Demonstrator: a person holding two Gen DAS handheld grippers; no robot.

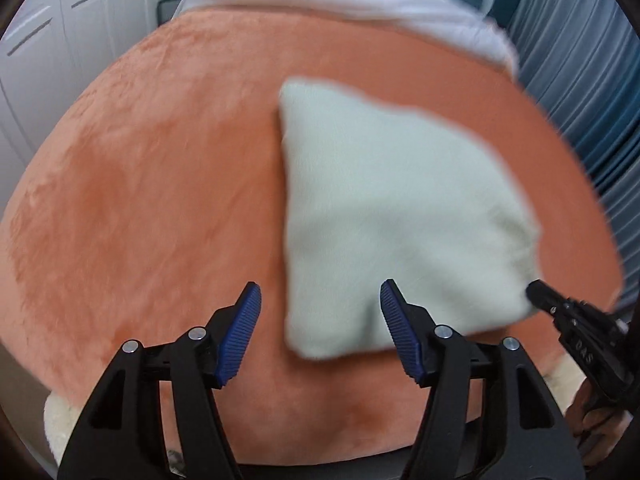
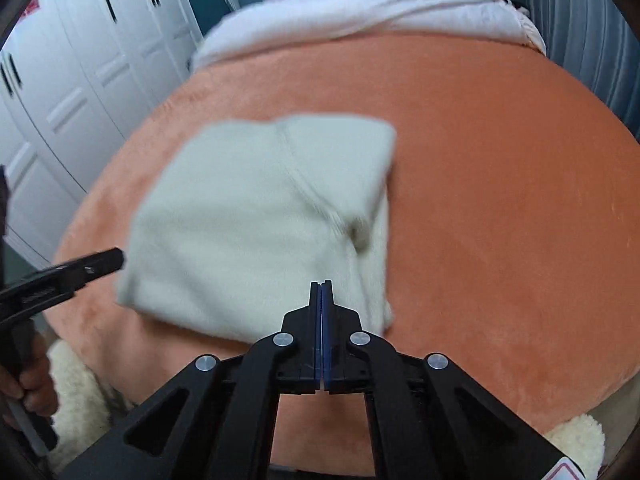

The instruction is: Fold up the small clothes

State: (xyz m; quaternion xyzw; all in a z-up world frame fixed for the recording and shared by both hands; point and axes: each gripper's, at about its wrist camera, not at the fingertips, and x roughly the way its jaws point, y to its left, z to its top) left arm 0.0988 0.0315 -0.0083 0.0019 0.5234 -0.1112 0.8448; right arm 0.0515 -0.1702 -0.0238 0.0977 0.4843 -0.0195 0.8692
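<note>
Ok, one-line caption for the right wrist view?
Right claw shut above a folded pale garment on an orange blanket.

Folded garment (image 1: 400,216) flat on the blanket (image 1: 160,180), ahead of the left gripper (image 1: 320,300) with its near corner between those jaws, right gripper (image 2: 321,286) over its near edge, white bedding (image 2: 360,8) bunched beyond, cabinet doors (image 2: 80,80) far left.

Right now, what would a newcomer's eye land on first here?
The pale folded garment lying on the orange blanket, near its middle. Next, the right gripper, pressed shut at the garment's near edge, and the left gripper, open over the opposite near corner.
</note>
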